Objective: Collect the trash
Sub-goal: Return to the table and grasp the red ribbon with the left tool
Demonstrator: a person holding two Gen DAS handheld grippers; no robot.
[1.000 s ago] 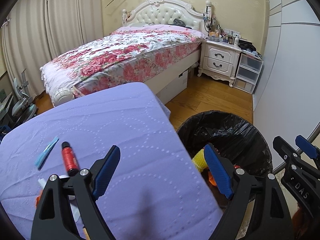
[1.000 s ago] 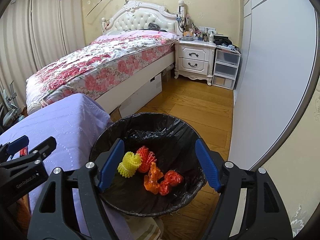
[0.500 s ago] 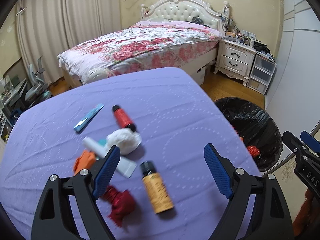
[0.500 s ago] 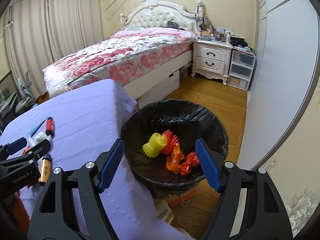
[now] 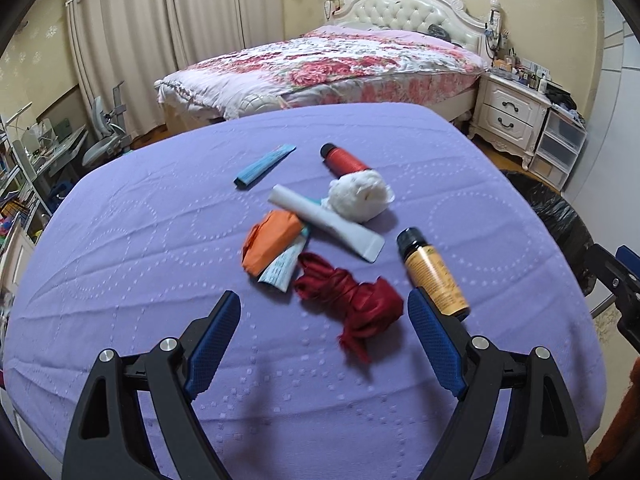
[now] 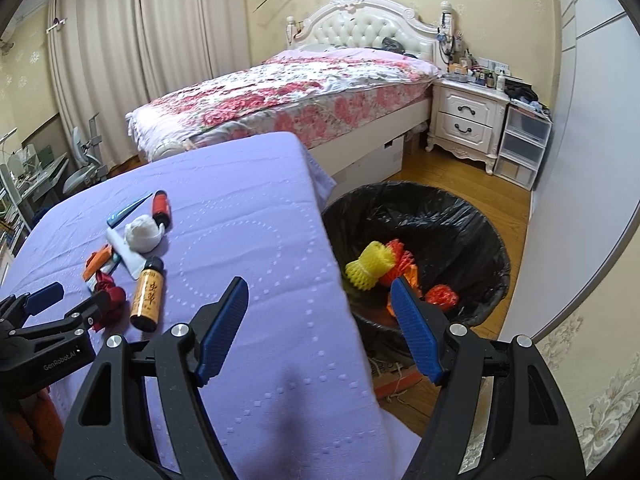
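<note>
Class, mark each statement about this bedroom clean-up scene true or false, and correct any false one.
1. Both the left gripper and the right gripper are empty. True.
2. The black-lined round trash bin is empty. False: it holds yellow and orange foam netting.
3. The amber bottle with a black cap lies on its side on the purple quilted cloth. True.
4. The crumpled white tissue ball sits in the bin. False: it lies on the cloth.
</note>
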